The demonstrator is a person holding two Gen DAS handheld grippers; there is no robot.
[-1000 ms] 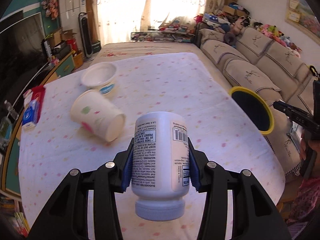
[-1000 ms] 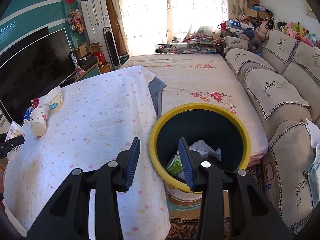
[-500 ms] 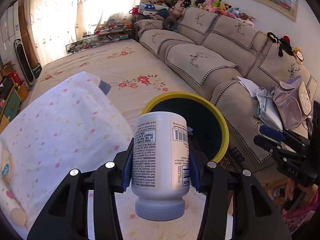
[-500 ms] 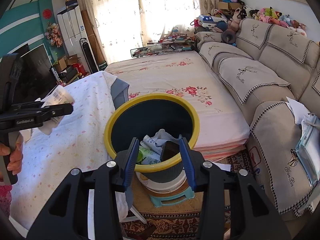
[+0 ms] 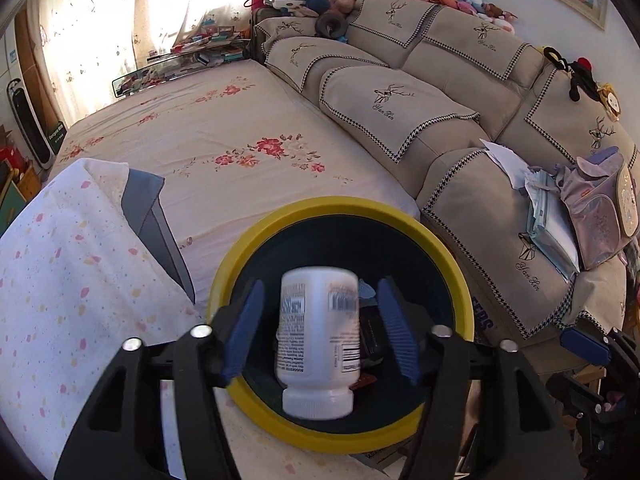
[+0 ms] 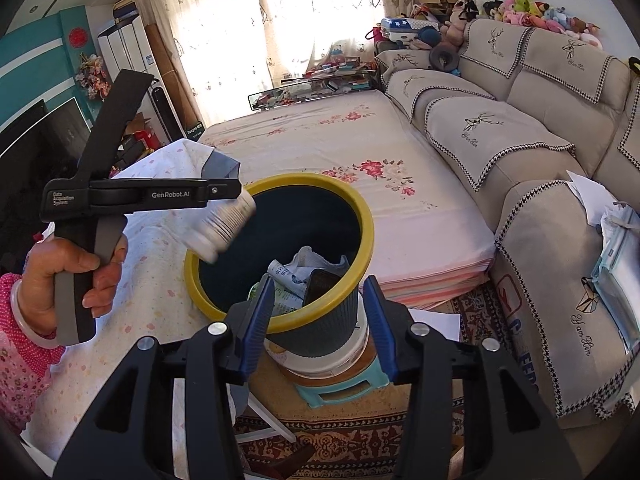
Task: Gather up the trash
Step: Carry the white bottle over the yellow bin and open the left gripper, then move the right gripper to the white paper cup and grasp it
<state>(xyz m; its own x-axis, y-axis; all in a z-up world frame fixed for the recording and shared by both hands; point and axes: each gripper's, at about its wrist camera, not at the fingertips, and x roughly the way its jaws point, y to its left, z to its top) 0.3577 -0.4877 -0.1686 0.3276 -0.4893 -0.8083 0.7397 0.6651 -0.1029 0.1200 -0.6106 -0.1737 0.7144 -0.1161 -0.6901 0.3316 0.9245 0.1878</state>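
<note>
Left gripper [image 5: 320,336]: held over the mouth of the bin; its jaws are opening, blue pads standing clear on both sides of the bottle with a gap each way.
Bottle [image 5: 318,344]: white plastic, printed label, cap toward the camera at 6 o'clock; motion-blurred, between the left pads but pressed by neither. In the right wrist view the bottle [image 6: 222,226] is tilted, cap downward, just under the left gripper's tip and over the bin's rim at about 9 o'clock of the opening.
Bin [image 5: 448,248]: dark inside, yellow rim, round. In the right wrist view the bin [image 6: 362,216] stands on a white tub, which sits on a small teal stool [image 6: 344,390].
Bin contents: crumpled paper [image 6: 310,262], a printed wrapper and a dark flat item, lying toward 6 o'clock of the opening.
Right gripper [image 6: 320,328]: nothing between its pads; jaws opening, moderately apart, the bin's near wall seen in the gap.
Hand [image 6: 68,276]: grips the left gripper's handle at 9 o'clock in the right wrist view, pink dotted sleeve and a pale bangle at the wrist.
Desk [image 5: 60,280]: covered by a white cloth with small coloured spots, at 9 o'clock of the bin.
Bed [image 5: 224,128]: floral sheet, at 12 o'clock beyond the bin.
Sofa [image 5: 460,128]: beige covers with deer motifs, from 1 to 3 o'clock.
</note>
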